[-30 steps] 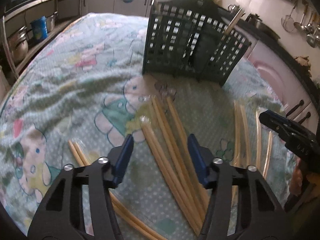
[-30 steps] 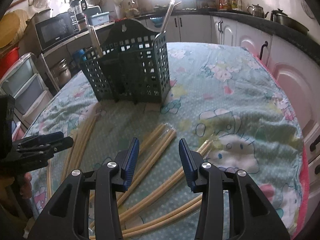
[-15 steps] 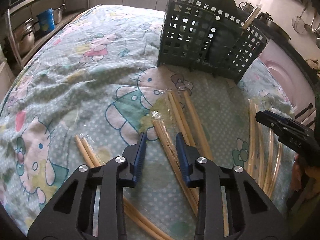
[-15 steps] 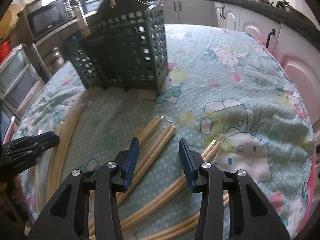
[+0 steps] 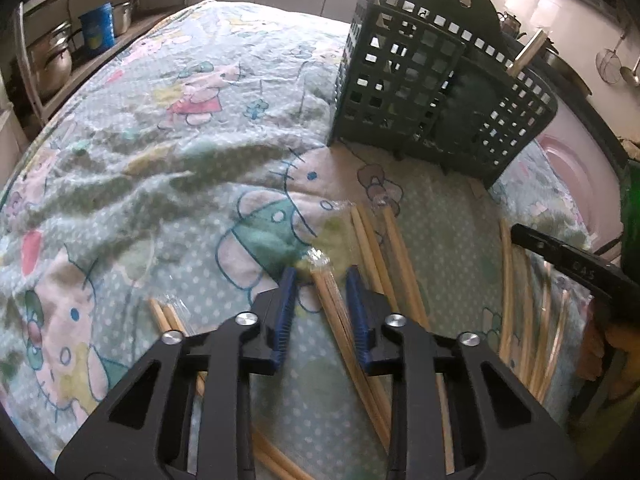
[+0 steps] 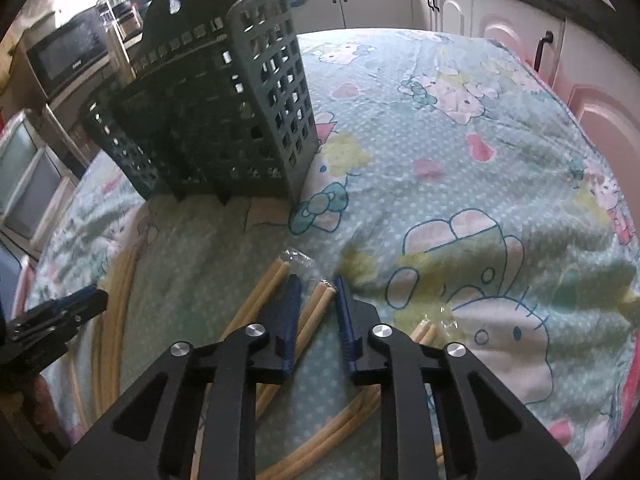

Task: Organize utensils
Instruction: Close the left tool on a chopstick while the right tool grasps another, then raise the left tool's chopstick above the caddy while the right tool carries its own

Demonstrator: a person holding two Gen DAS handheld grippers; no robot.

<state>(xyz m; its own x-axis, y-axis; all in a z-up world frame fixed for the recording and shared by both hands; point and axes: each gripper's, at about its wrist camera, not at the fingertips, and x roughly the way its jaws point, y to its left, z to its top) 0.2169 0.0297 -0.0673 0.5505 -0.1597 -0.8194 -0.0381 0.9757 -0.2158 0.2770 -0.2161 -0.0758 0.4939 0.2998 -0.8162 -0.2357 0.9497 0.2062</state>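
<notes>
Left hand-held gripper (image 5: 320,280) has narrowed around a wrapped chopstick pair (image 5: 340,320) on the table (image 5: 160,160); right hand-held gripper (image 6: 317,292) likewise straddles another pair (image 6: 316,312). The green basket (image 6: 224,112) beyond holds, seemingly, two upright sticks.

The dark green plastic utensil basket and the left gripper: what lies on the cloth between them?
In the left wrist view, wrapped wooden chopstick pairs lie there, between the left gripper and the dark green plastic utensil basket.
</notes>
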